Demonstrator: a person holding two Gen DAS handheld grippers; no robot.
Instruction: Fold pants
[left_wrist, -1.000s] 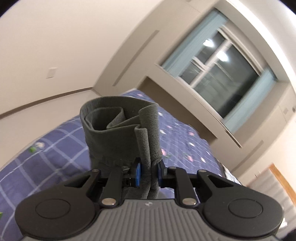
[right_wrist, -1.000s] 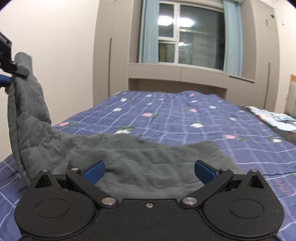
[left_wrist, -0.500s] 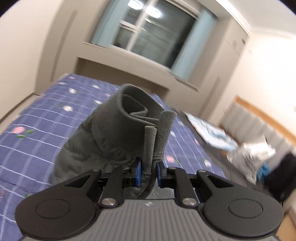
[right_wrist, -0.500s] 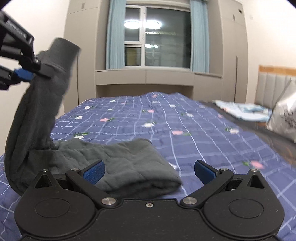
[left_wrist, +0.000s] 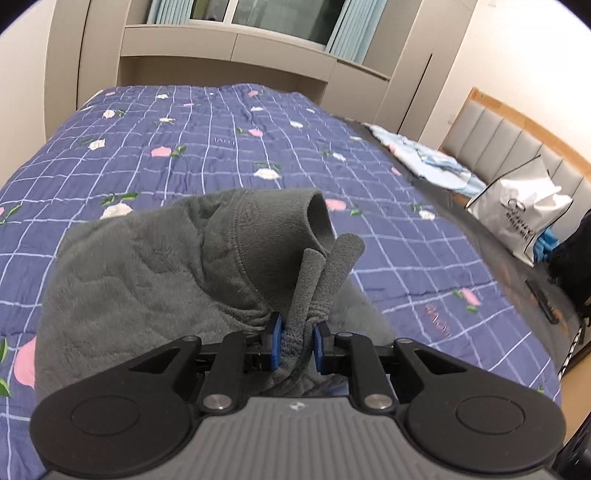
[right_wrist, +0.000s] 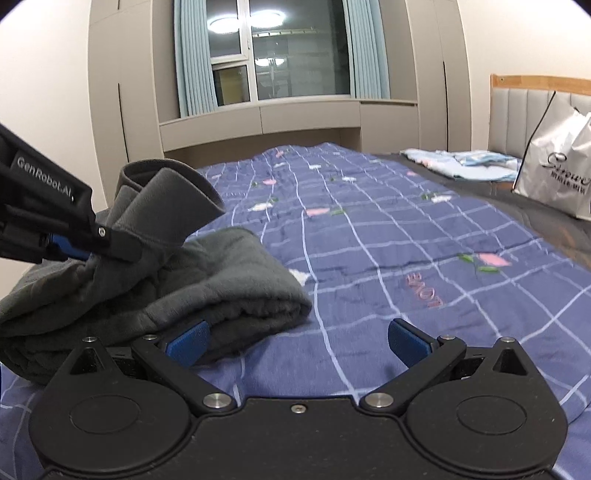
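Two tongs are near the grey pants (right_wrist: 229, 280): the left tongs (left_wrist: 295, 341) pinch the top layer, folded over the pile below. The right tongs (right_wrist: 297, 341) are spread wide and empty, with the pile's edge at 10 o'clock on the bed (right_wrist: 424, 258)

The left gripper (left_wrist: 295, 341) points forward and tilts downward, its black linkage arms drawn in toward the middle so the two blue pads (left_wrist: 274, 339) stand close together, pinching a bunched fold of the pants (left_wrist: 147, 266) that rises from between them toward 12 o'clock. In the right wrist view this same gripper (right_wrist: 86, 251) enters from 9 o'clock, angled down toward 4 o'clock, its tips buried in the cloth. The right gripper (right_wrist: 297, 341) points forward, tilted slightly down, its jaws spread wide with nothing between them; its left pad (right_wrist: 186, 341) sits just beside the folded edge at 8 o'clock.
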